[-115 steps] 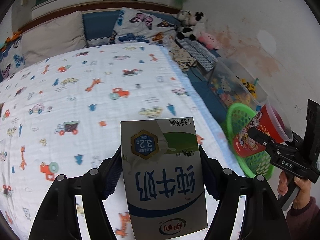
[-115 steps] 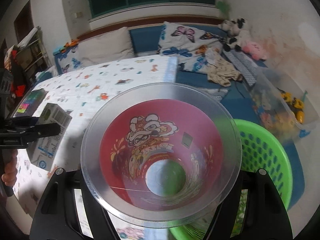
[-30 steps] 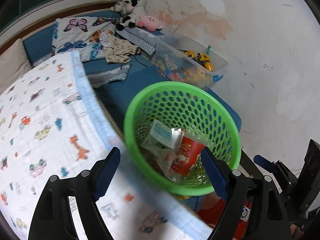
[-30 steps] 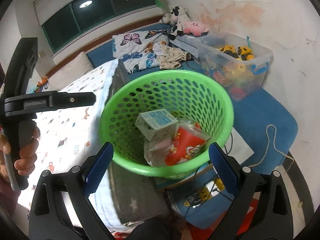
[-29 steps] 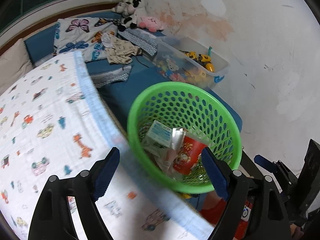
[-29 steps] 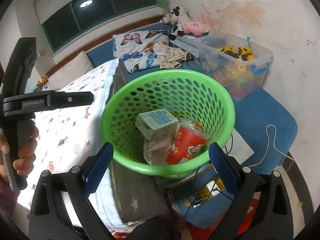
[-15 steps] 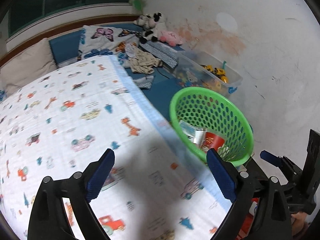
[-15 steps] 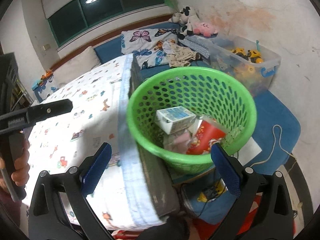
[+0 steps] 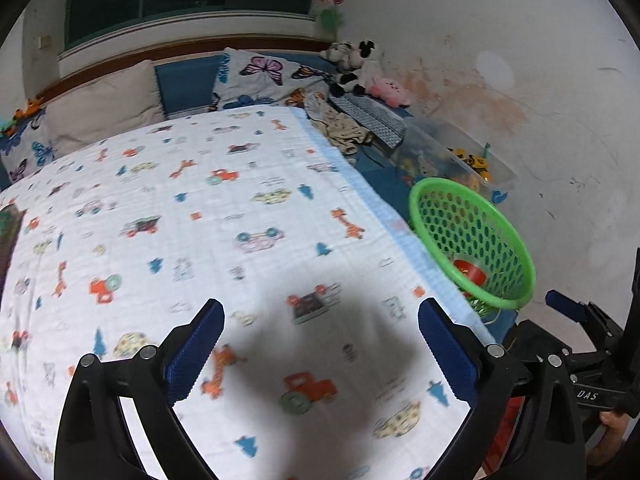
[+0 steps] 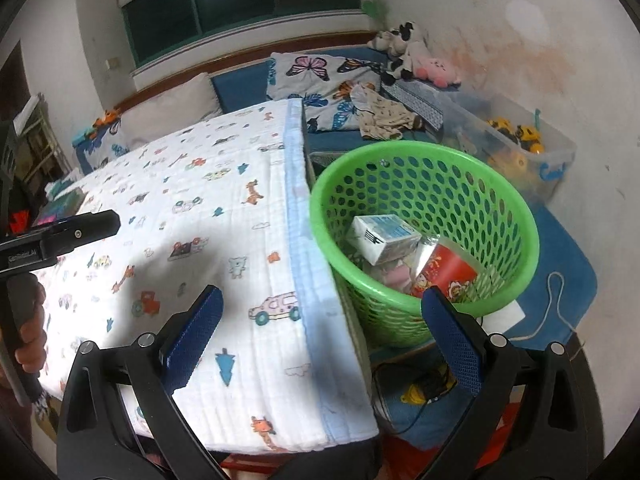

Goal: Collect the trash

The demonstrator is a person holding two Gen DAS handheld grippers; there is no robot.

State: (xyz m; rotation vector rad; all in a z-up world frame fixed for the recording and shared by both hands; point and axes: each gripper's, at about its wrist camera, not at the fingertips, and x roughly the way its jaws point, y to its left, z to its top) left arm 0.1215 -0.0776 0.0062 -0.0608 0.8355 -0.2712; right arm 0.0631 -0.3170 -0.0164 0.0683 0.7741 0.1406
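Observation:
A green perforated basket [image 10: 516,204] stands on the floor beside the bed; it also shows in the left wrist view [image 9: 436,190]. Inside lie a white and blue milk carton [image 10: 386,238], a red printed cup [image 10: 448,270] and some wrappers. The red cup [image 9: 470,270] shows in the left wrist view too. My left gripper [image 9: 320,344] is open and empty above the printed bedsheet [image 9: 200,220]. My right gripper [image 10: 320,320] is open and empty over the bed's corner, left of the basket.
The bed [image 10: 192,200] fills the left side. Pillows [image 10: 320,76], clothes [image 10: 380,114] and plush toys [image 10: 404,52] lie at its far end. A clear toy bin [image 10: 520,136] stands behind the basket by the wall. A cable [image 10: 552,312] lies on the blue floor mat.
Both grippers have pulled back from the basket toward the left, over the bed. The carton and the cup, held 3.8 s ago, lie in the basket.

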